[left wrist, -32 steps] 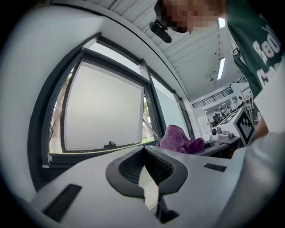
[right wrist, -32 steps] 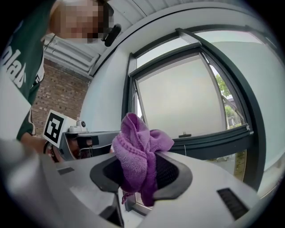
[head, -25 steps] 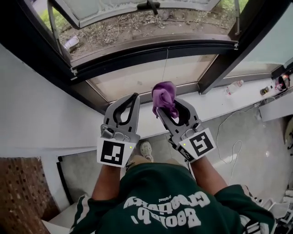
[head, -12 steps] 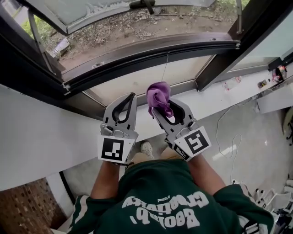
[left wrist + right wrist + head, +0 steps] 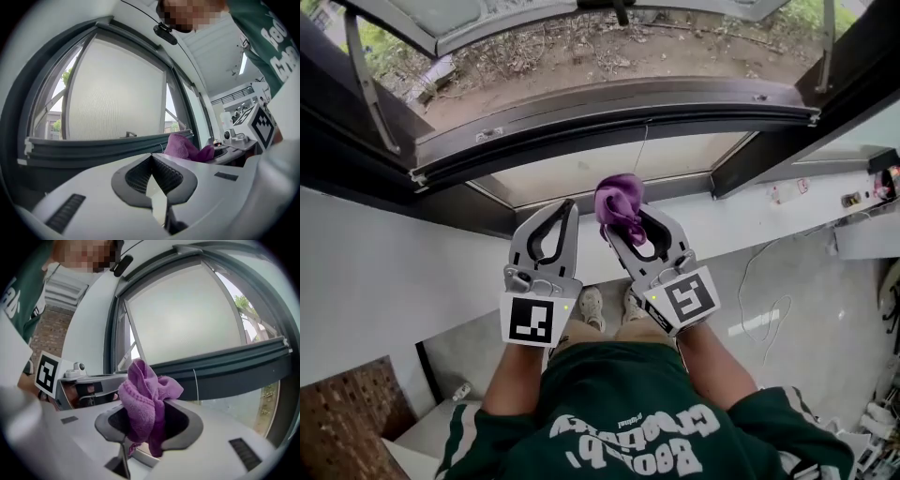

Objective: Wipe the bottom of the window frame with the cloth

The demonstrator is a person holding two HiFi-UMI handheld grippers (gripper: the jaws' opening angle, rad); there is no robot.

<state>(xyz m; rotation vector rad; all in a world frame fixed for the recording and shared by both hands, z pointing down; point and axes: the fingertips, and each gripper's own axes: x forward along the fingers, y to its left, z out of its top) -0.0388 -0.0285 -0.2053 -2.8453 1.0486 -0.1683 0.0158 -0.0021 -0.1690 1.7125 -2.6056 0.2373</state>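
Note:
A bunched purple cloth [image 5: 620,204] sticks out of my right gripper [image 5: 623,221], whose jaws are shut on it; in the right gripper view the cloth [image 5: 146,401] fills the gap between the jaws. My left gripper [image 5: 567,208] is beside it on the left, shut and holding nothing, its pads [image 5: 151,172] pressed together. Both grippers hang just short of the white sill [image 5: 741,211]. Beyond it runs the dark bottom rail of the window frame [image 5: 609,117], with a lower pane [image 5: 581,164] under it. The cloth [image 5: 185,147] also shows at the right in the left gripper view.
The window sash [image 5: 487,14] is swung open outward over bare ground [image 5: 609,61]. A dark upright frame post [image 5: 811,112] stands at the right. Small items [image 5: 787,192] and a cable [image 5: 769,281] lie on the sill and floor at right. Below the grippers are the person's shoes [image 5: 591,305].
The view has swung so the window frame sits higher and more level. Both grippers have drifted slightly left and closer together. The cloth stays clamped in the right gripper.

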